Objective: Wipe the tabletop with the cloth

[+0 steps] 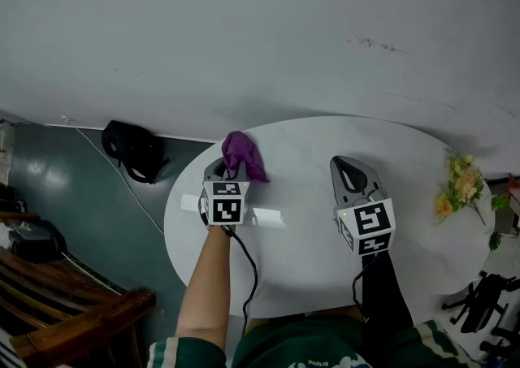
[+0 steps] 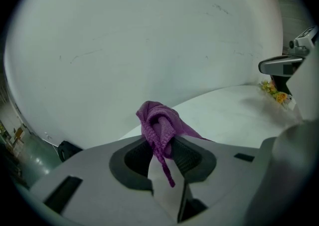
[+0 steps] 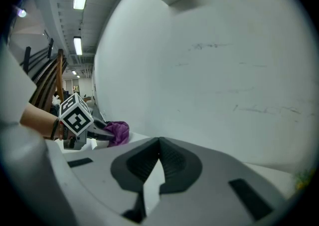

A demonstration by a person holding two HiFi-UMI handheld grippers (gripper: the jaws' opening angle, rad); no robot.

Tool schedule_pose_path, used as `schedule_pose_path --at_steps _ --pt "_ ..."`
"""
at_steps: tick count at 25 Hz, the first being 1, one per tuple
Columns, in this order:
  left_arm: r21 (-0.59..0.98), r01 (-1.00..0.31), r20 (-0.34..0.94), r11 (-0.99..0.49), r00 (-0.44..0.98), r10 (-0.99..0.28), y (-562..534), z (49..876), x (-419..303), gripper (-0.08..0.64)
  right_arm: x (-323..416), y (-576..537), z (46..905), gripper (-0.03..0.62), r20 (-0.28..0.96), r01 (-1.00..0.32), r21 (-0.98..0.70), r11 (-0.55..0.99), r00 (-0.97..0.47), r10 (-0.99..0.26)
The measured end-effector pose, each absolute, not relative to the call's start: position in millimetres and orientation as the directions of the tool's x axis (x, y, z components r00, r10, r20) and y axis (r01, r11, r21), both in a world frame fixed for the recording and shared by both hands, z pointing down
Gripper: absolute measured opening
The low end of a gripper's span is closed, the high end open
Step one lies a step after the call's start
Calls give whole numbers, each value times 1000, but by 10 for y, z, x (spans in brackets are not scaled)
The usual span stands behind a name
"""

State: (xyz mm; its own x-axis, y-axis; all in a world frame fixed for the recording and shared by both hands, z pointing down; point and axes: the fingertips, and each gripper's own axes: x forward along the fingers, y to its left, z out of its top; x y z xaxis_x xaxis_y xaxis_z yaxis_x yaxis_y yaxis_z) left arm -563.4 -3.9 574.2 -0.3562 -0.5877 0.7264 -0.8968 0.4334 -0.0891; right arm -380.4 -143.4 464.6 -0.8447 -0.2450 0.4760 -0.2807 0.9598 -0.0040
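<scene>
Your left gripper [image 2: 162, 146] is clamped on the purple cloth [image 2: 158, 122], a bunched knitted wad with a loose tail hanging between the jaws, at the round white table's [image 1: 301, 244] far left edge, near the wall. Your right gripper [image 3: 158, 145] is closed and empty. Bare tabletop runs right to the flowers [image 1: 459, 188] at the rim.

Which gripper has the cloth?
The left gripper: the purple cloth is pinched between its pads. The right gripper has its jaws together, with nothing between them.
</scene>
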Motion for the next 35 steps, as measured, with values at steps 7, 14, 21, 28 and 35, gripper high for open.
schedule_pose_path --at_steps 7,14,21,28,35 --pt "-139 -850 744 507 -428 -513 882 5761 -6161 109 -4148 -998 4640 4 469 -243 -7 970 -858 -211" --pt "-121 -835 733 537 -440 -519 1461 5618 -6293 112 -4277 -704 4570 5 462 -213 2 977 -866 -190" --pt "-75 -898 756 434 -335 -562 1737 5649 -5897 190 -4274 -574 4460 4 448 -206 15 978 -873 -190" --pt "-83 -891 712 446 -366 -599 1629 5623 -5917 294 -4120 -500 4436 4 460 -205 31 978 -866 -196" --pt "-117 -857 675 503 -440 -593 1427 5436 -5898 95 -3748 -744 4402 5 461 -253 49 966 -852 -247"
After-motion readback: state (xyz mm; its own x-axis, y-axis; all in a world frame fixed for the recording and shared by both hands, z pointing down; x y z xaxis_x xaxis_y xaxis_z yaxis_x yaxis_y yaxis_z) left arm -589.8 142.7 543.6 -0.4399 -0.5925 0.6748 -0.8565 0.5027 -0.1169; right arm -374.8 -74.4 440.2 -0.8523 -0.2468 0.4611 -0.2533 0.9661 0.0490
